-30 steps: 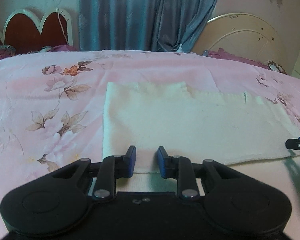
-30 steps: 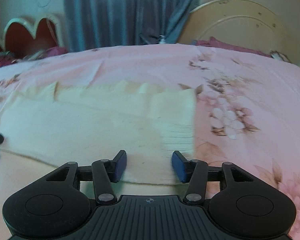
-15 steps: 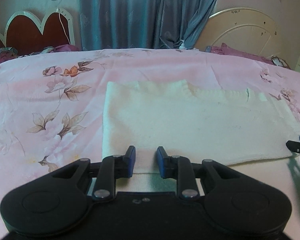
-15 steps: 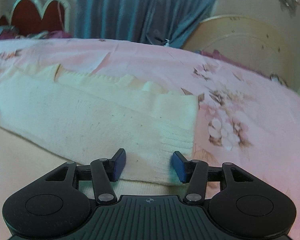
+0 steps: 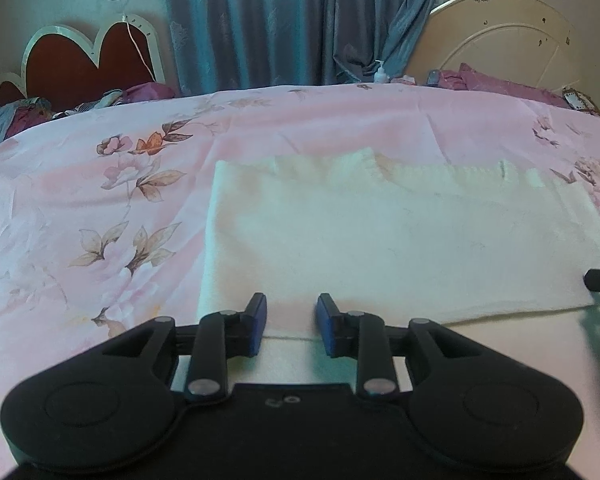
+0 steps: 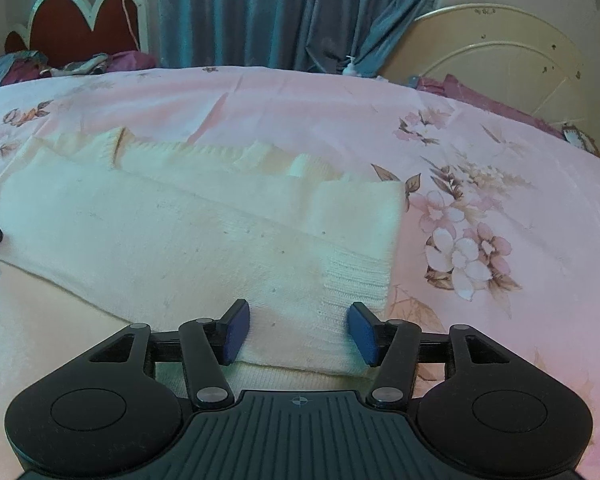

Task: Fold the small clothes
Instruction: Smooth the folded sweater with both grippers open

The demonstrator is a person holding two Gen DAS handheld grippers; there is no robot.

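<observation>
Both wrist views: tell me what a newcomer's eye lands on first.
A cream knitted garment lies folded flat across the middle of a pink flowered bedsheet. Just above its near edge, the left gripper and right gripper stand open, their jaws having just widened, gripping nothing. Blue curtains hang behind the bed.
</observation>
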